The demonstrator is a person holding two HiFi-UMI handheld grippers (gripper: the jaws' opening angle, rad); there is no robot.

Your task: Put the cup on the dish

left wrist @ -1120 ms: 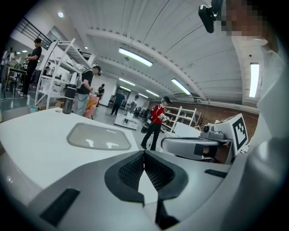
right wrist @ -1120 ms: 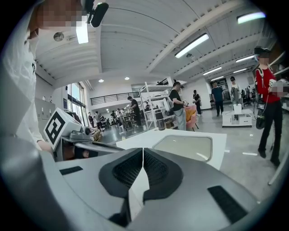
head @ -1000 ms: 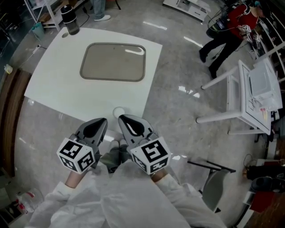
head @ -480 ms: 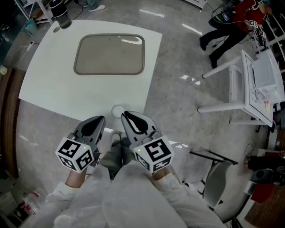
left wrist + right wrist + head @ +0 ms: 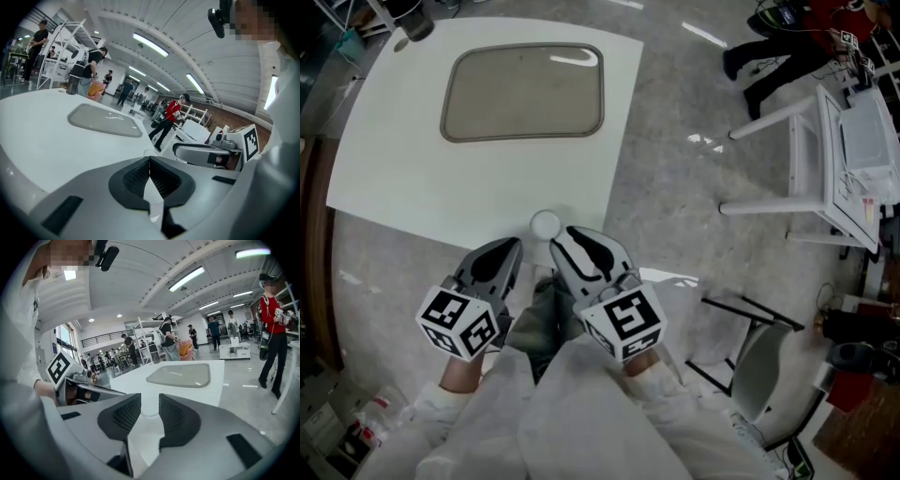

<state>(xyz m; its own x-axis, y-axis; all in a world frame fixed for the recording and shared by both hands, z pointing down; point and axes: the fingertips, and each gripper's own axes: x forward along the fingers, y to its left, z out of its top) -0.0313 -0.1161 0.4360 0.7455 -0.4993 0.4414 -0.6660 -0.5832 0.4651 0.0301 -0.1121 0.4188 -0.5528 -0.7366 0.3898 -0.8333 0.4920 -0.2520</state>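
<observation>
Sleeves (image 5: 581, 412) of white cloth fill the near edge of the head view, and from them reach the two grippers, side by side, each with its marker cube nearest the person. Left gripper (image 5: 149, 163) has its jaws together, the ribbed pads meeting at the tips with nothing between them; right gripper (image 5: 149, 401) has jaws that have just been opening and now stand a little apart, the pads (image 5: 123, 416) pressing on nothing. Through that gap shows the cup (image 5: 545, 223), small and pale; it stands upright at the near edge of the white table (image 5: 403, 178), close to the table's right-hand corner, just ahead of both grippers' tips and held by neither. Farther along the table, well apart from the cup, lies the dish (image 5: 523, 92), a flat grey-brown tray with rounded corners; it is bare. At the far left corner of the table stands a dark container (image 5: 414, 22), cut off by the frame's edge. Off the table to the right, on the glossy grey floor, stands a white frame stand (image 5: 825, 141); beyond it a person in a red top (image 5: 272, 329) is on foot.
</observation>
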